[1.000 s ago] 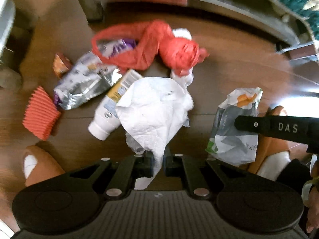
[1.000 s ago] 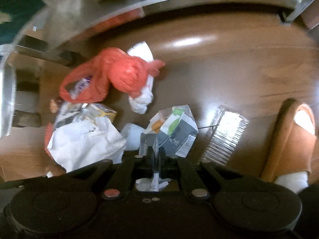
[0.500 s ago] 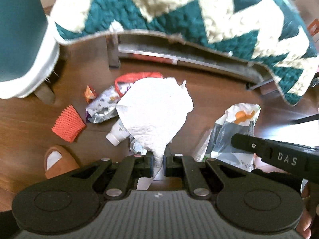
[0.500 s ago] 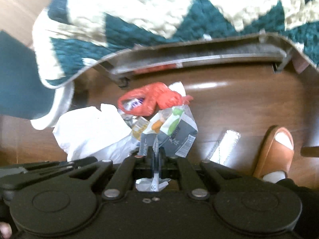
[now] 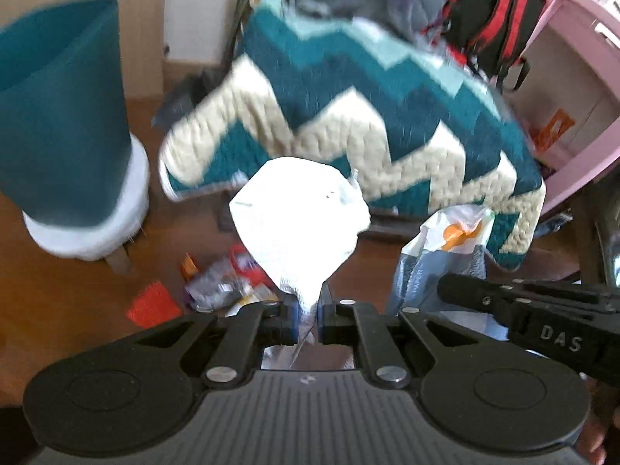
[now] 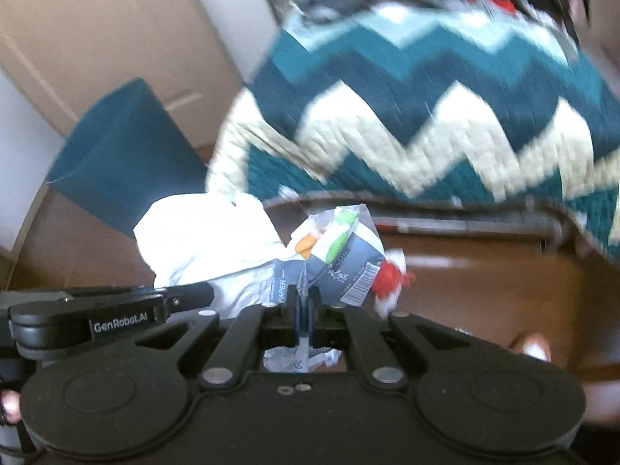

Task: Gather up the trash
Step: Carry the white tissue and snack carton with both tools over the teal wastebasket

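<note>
- Left gripper (image 5: pixel 309 319): we see it clamped on a white tissue (image 5: pixel 298 228) fanning out ahead
- Right gripper (image 6: pixel 303 310): we see it clamped on a crumpled carton (image 6: pixel 341 255), beside the tissue

Trash lifted above the floor, in front of the blanket

The paper towel (image 5: pixel 298 228) hangs pinched in the left gripper (image 5: pixel 308 319), with the carton (image 5: pixel 445 255) to its right, clamped in the right gripper (image 6: pixel 304 312). Behind both hangs the blanket (image 5: pixel 368 116); the stool (image 5: pixel 66 128) stands to the left. Below, on the floor (image 5: pixel 58 290), a pile of wrappers (image 5: pixel 221 286) lies left of the towel.
</note>
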